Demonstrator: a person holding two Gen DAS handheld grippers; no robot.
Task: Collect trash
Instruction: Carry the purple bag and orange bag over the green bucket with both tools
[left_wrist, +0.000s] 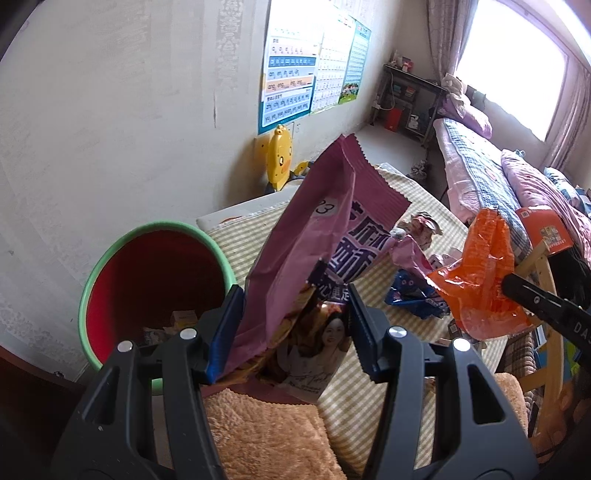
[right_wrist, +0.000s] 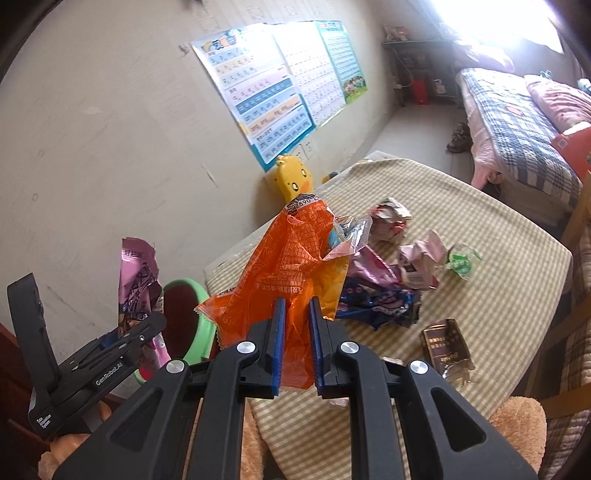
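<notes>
my left tongs (left_wrist: 295, 325) pinch the purple bag (left_wrist: 317, 236) half-open; right tongs (right_wrist: 295, 343) clamp the orange wrapper (right_wrist: 284, 266). both feel light, crinkly, slippery; bin (left_wrist: 110, 258) at nine o'clock.

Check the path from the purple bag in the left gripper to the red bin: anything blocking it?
Nothing visible. The purple bag, held in the left gripper, hangs beside the red bin, whose mouth is open, with only scraps at the bottom.
</notes>
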